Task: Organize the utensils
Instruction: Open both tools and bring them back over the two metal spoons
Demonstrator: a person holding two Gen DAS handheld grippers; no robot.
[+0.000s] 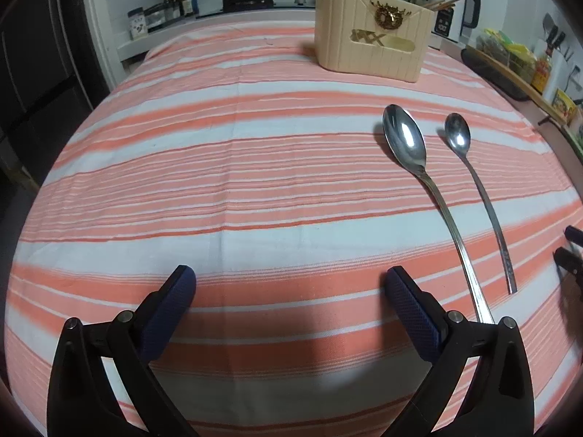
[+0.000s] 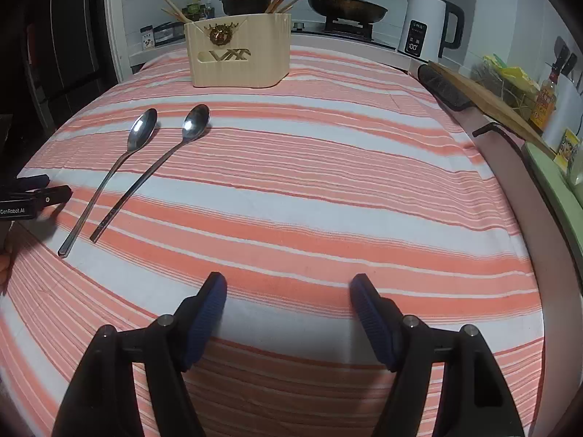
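Note:
Two steel spoons lie side by side on the striped cloth: a larger spoon (image 1: 408, 142) (image 2: 140, 133) and a smaller, thinner spoon (image 1: 458, 136) (image 2: 195, 123), bowls pointing toward the far side. A beige utensil holder (image 1: 371, 42) (image 2: 238, 52) with wooden chopsticks in it stands at the far edge of the table. My left gripper (image 1: 289, 284) is open and empty, just left of the larger spoon's handle end. My right gripper (image 2: 288, 287) is open and empty, to the right of both spoons. The left gripper's tips (image 2: 40, 189) show at the right wrist view's left edge.
The table is covered by an orange-and-white striped cloth (image 1: 218, 182). Behind it are a stove with pots (image 2: 346, 5), a white kettle (image 2: 424, 29) and condiment jars (image 1: 171, 3). A cutting board and a shelf of packets (image 2: 503, 83) line the right side.

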